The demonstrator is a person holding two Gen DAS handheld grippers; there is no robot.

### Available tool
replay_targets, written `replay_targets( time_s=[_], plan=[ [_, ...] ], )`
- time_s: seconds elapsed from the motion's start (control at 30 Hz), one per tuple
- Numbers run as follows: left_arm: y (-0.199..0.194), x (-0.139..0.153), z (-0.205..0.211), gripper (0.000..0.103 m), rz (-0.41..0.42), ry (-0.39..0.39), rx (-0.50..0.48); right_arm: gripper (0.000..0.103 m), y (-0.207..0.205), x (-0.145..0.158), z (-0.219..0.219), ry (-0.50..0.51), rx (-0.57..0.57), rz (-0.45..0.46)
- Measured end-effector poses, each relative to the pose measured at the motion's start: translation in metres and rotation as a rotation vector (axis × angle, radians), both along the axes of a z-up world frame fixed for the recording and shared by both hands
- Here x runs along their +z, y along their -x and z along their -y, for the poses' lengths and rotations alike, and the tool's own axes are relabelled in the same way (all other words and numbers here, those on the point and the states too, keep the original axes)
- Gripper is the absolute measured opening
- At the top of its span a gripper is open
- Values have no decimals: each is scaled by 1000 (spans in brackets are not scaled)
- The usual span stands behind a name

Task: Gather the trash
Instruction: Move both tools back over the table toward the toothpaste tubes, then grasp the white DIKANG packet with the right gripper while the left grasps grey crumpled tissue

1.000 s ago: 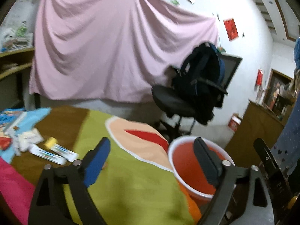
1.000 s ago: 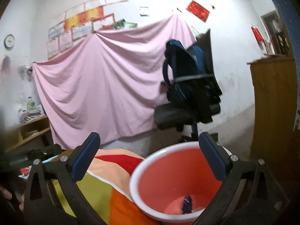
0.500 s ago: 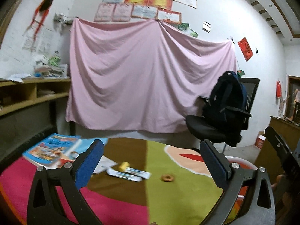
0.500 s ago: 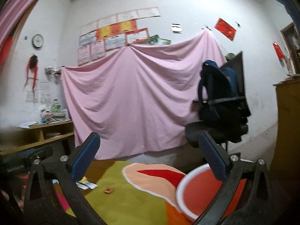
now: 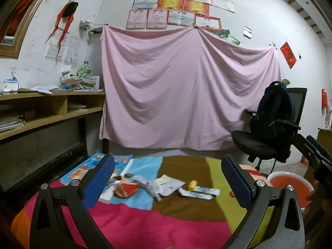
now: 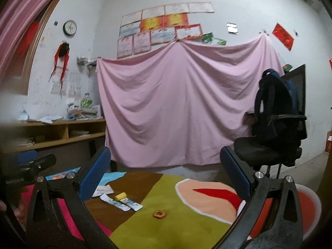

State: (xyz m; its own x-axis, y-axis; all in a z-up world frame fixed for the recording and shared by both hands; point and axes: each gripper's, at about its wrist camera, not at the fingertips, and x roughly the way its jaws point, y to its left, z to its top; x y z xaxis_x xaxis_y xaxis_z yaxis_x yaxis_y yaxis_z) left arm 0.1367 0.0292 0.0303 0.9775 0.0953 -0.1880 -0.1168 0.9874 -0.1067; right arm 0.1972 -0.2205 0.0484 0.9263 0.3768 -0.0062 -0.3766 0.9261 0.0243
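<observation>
Two grippers face a table covered by a multicoloured cloth (image 5: 166,224), each with jaws spread wide and nothing between the pads.

Left wrist view, left to right:
- A blue picture book (image 5: 83,169) lies at 10 o'clock, partly behind the left finger.
- The left gripper (image 5: 168,183) has just been opening; its jaws now stand fully apart and empty.
- Between the fingers lies the trash: a red wrapper (image 5: 127,189), a crumpled grey wad (image 5: 152,187) just beside it, a white paper slip (image 5: 168,184), a small yellow piece (image 5: 192,184) and flat white sachets (image 5: 199,192).
- The red basin (image 5: 290,183) stands at 3 o'clock, off the table edge, well apart from the trash.
- An office chair (image 5: 259,145) carrying a dark backpack (image 5: 274,112) stands at 2 o'clock before a pink sheet (image 5: 186,87) hung on the wall.

Right wrist view, left to right:
- The sachets (image 6: 121,203) and yellow piece (image 6: 120,196) lie at 9 o'clock, near the left finger.
- The right gripper (image 6: 164,174) hangs empty above the cloth, jaws apart.
- A small brown ring-shaped scrap (image 6: 159,214) lies on the green patch at 6 o'clock.
- The basin (image 6: 309,209) shows at 4 o'clock, partly hidden behind the right finger.
</observation>
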Motion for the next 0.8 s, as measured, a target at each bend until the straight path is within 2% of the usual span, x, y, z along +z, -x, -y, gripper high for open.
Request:
replay_targets(
  time_s=[0.2, 0.4, 0.5, 0.57, 0.8],
  plan=[
    [-17, -13, -12, 100, -81, -9, 12, 103, -27, -8, -23, 63, 23, -71],
    [-43, -25, -15, 98, -166, -1, -2, 103, -61, -25, -37, 126, 37, -209],
    [-58, -30, -20, 87, -212, 34, -27, 103, -78, -36, -42, 153, 57, -285],
    [-69, -35, -22, 74, -254, 55, -41, 103, -87, -42, -47, 173, 71, -319],
    [-104, -50, -26, 54, -396, 125, -67, 103, -126, -64, -76, 278, 158, -485]
  ],
)
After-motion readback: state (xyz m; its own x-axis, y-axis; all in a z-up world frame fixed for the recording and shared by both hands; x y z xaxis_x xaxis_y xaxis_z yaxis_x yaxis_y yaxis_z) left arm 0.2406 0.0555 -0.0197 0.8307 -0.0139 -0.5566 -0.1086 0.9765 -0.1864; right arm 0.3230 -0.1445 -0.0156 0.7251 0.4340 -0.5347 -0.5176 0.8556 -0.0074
